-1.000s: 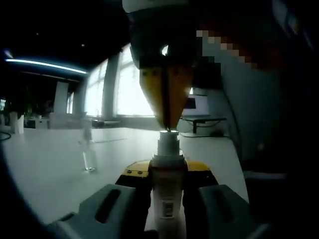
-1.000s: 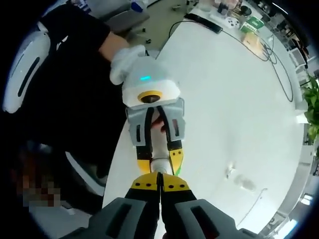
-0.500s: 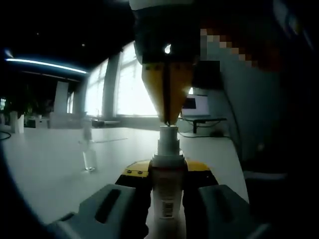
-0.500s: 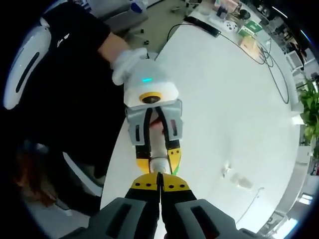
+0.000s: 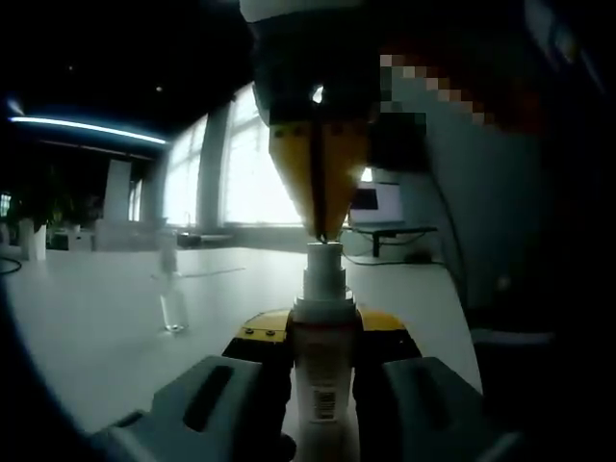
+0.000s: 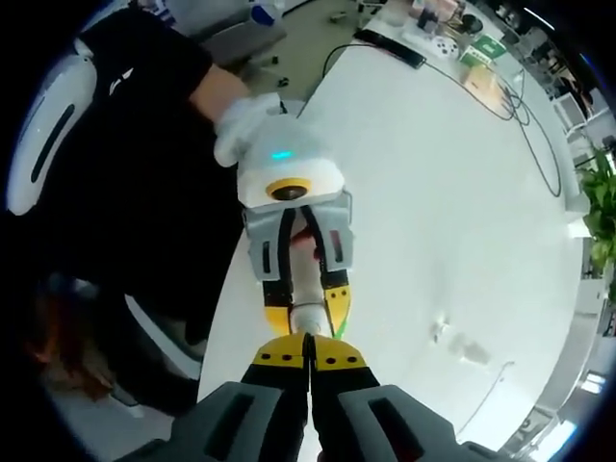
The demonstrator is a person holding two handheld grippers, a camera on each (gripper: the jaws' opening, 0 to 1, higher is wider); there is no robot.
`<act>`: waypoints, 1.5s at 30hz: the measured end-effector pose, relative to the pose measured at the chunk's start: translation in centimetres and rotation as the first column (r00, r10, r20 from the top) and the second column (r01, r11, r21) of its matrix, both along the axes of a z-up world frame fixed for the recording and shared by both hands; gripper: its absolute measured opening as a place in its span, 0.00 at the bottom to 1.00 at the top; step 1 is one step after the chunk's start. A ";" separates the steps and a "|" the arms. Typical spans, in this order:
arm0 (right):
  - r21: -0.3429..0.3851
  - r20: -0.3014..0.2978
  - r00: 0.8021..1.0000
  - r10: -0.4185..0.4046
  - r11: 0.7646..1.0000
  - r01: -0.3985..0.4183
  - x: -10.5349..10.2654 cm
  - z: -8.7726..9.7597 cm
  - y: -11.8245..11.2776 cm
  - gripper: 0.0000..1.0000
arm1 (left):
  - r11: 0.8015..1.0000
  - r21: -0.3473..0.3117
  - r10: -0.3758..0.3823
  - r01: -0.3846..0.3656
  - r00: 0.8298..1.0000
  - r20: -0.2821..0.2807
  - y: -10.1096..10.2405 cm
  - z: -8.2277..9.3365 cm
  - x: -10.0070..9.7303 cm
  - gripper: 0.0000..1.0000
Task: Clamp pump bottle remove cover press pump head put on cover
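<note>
My left gripper (image 5: 322, 327) is shut on a white pump bottle (image 5: 322, 385) with a barcode label and holds it upright between its yellow-tipped jaws. The pump head (image 5: 324, 262) stands uncovered. From above, my right gripper (image 5: 324, 236) comes down shut, its yellow fingertips resting on the pump head's top. In the right gripper view the shut right gripper (image 6: 309, 339) meets the pump head (image 6: 308, 316), and the left gripper (image 6: 306, 322) grips the bottle (image 6: 301, 279) beyond. A clear cover (image 5: 171, 298) stands on the white table (image 5: 87, 327); the cover (image 6: 460, 346) sits apart from both grippers.
The bottle is held near the table's edge (image 6: 236, 279), beside a person in dark clothes with a white-gloved hand (image 6: 241, 115). Cables (image 6: 529, 125) and small items (image 6: 462, 34) lie at the table's far end. A plant (image 6: 602, 192) stands beyond it. A monitor (image 5: 380, 204) sits by the windows.
The right gripper's tips have risen slightly and the pump head has come up with them. The left gripper still holds the bottle in the same way.
</note>
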State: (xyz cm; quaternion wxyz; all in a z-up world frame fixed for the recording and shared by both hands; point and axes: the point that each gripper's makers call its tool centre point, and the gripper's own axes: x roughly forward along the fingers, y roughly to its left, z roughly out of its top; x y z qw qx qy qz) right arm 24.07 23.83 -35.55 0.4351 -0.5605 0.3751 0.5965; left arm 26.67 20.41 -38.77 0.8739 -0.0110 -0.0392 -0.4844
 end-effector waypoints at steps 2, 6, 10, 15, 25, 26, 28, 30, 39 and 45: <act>-0.003 0.000 1.000 0.002 1.000 -0.002 0.0 0.0 0.0 0.00 | 1.000 0.000 0.000 0.000 1.000 0.000 0.0 0.0 0.0 0.14; -0.011 0.001 1.000 0.004 1.000 -0.004 0.0 0.0 0.0 0.00 | 1.000 0.000 0.000 0.000 1.000 0.000 0.0 0.0 0.0 0.14; -0.015 0.005 1.000 0.003 1.000 -0.003 0.0 0.0 0.0 0.00 | 1.000 -0.002 0.003 -0.003 1.000 -0.005 0.0 0.0 0.0 0.14; -0.017 0.009 1.000 -0.012 1.000 0.012 0.0 0.0 0.0 0.00 | 1.000 -0.002 0.004 -0.004 1.000 -0.006 0.0 0.0 0.0 0.14; -0.019 0.005 1.000 -0.005 1.000 0.006 -0.2 -0.4 0.0 0.00 | 1.000 -0.001 0.005 -0.005 1.000 -0.005 0.0 0.0 0.0 0.14; -0.019 0.004 1.000 -0.005 1.000 0.005 -0.2 -0.5 0.0 0.00 | 1.000 -0.001 0.005 -0.005 1.000 -0.005 0.0 0.0 0.0 0.14; -0.018 0.002 1.000 -0.010 1.000 0.010 -0.2 -0.6 0.0 0.00 | 1.000 -0.001 0.004 -0.004 1.000 -0.005 0.0 0.0 0.0 0.14; -0.012 0.006 1.000 -0.009 1.000 0.009 -0.2 -0.6 0.0 0.00 | 1.000 -0.001 0.005 -0.005 1.000 -0.005 0.0 0.0 0.0 0.14; 0.010 0.011 1.000 -0.025 1.000 0.025 0.0 0.0 -0.1 0.00 | 1.000 -0.001 0.005 -0.005 1.000 -0.004 0.0 0.0 0.0 0.14; -0.020 0.024 1.000 -0.005 1.000 0.005 0.0 0.0 -0.1 0.00 | 1.000 -0.003 0.005 -0.005 1.000 -0.005 0.0 0.0 0.0 0.14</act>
